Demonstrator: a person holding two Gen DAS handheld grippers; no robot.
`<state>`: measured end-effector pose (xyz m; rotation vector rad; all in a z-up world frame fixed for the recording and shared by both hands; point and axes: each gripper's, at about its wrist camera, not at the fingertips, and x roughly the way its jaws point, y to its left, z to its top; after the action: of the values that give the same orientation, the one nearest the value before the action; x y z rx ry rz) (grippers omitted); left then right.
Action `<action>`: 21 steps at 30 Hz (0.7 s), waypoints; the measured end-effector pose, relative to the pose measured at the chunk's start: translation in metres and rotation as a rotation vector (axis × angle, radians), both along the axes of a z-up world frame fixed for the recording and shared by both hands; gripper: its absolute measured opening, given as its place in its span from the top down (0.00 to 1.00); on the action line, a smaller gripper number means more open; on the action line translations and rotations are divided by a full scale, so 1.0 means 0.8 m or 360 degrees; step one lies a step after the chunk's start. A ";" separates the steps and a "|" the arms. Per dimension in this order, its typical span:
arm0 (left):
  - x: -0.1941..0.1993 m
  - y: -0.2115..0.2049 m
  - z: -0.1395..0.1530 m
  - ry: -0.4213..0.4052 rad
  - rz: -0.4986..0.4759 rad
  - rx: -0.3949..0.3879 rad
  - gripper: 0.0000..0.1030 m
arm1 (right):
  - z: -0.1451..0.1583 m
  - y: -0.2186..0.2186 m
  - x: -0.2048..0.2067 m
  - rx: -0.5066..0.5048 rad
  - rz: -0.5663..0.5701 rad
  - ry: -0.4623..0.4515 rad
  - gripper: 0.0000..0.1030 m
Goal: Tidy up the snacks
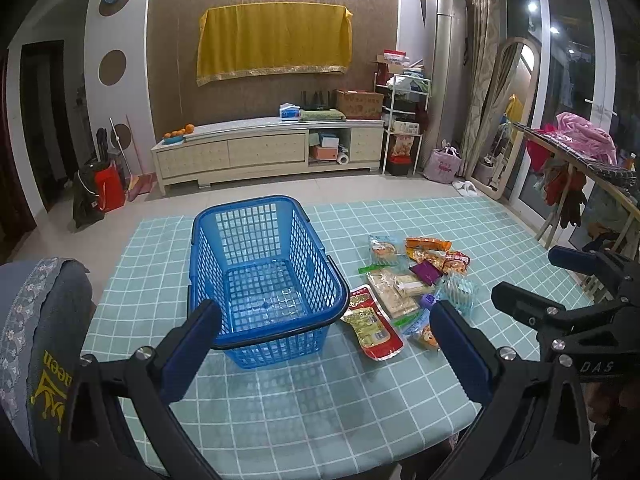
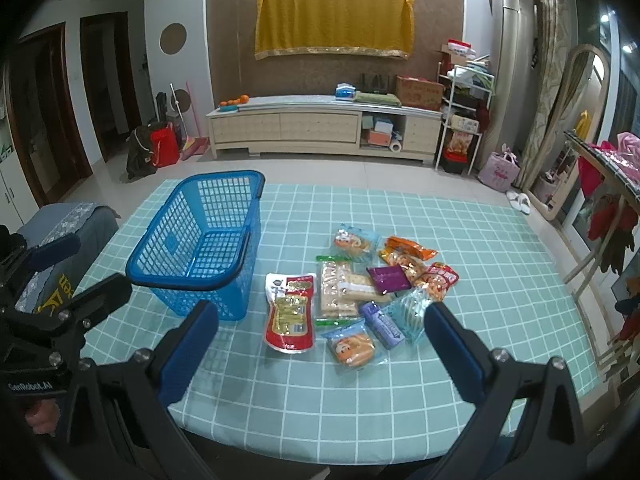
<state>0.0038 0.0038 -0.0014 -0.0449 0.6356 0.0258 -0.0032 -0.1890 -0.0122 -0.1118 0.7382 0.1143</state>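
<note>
An empty blue mesh basket (image 1: 264,276) (image 2: 200,248) stands on the table's left part. A pile of snack packets lies to its right: a red-and-yellow pouch (image 1: 372,326) (image 2: 290,312), a clear cracker pack (image 1: 394,290) (image 2: 338,288), a purple packet (image 2: 388,278), orange packets (image 2: 406,252) and small bun packets (image 2: 352,346). My left gripper (image 1: 324,348) is open and empty, above the near table edge in front of the basket. My right gripper (image 2: 320,346) is open and empty, in front of the pile.
The table (image 2: 460,240) wears a teal checked cloth. A grey chair back (image 1: 40,320) stands at the left edge. A drying rack with clothes (image 2: 600,184) stands to the right. A TV cabinet (image 2: 324,128) lines the far wall.
</note>
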 end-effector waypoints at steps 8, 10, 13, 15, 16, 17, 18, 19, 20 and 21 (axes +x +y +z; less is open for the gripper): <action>0.001 0.001 0.001 0.0002 -0.0005 -0.0003 0.00 | 0.006 -0.002 -0.002 0.0016 0.0005 0.0000 0.00; 0.000 0.001 0.000 0.0000 -0.0010 -0.0003 0.00 | 0.006 -0.003 -0.003 0.0017 0.0003 -0.0001 0.00; -0.001 0.000 -0.001 0.0000 -0.0020 -0.0006 0.00 | 0.007 -0.004 -0.004 0.0026 -0.0002 0.0005 0.00; -0.001 -0.001 -0.001 0.0001 -0.0027 -0.0004 0.00 | 0.007 -0.006 -0.006 0.0033 -0.0008 0.0010 0.00; -0.001 -0.002 -0.001 0.0000 -0.0031 -0.0005 0.00 | 0.006 -0.008 -0.007 0.0035 -0.0011 0.0011 0.00; -0.001 -0.002 -0.001 -0.0001 -0.0035 -0.0006 0.00 | 0.006 -0.009 -0.008 0.0037 -0.0013 0.0011 0.00; -0.001 -0.002 -0.002 -0.0001 -0.0036 -0.0006 0.00 | 0.006 -0.009 -0.008 0.0036 -0.0011 0.0011 0.00; -0.002 -0.001 -0.002 -0.0002 -0.0037 -0.0007 0.00 | 0.005 -0.010 -0.009 0.0037 -0.0012 0.0009 0.00; -0.002 -0.001 -0.002 -0.0001 -0.0036 -0.0008 0.00 | 0.005 -0.011 -0.010 0.0037 -0.0014 0.0009 0.00; -0.002 -0.001 -0.002 -0.0001 -0.0035 -0.0010 0.00 | 0.005 -0.011 -0.010 0.0039 -0.0012 0.0010 0.00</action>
<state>0.0019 0.0029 -0.0028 -0.0442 0.6358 0.0027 -0.0115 -0.1980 -0.0085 -0.0856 0.7434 0.1163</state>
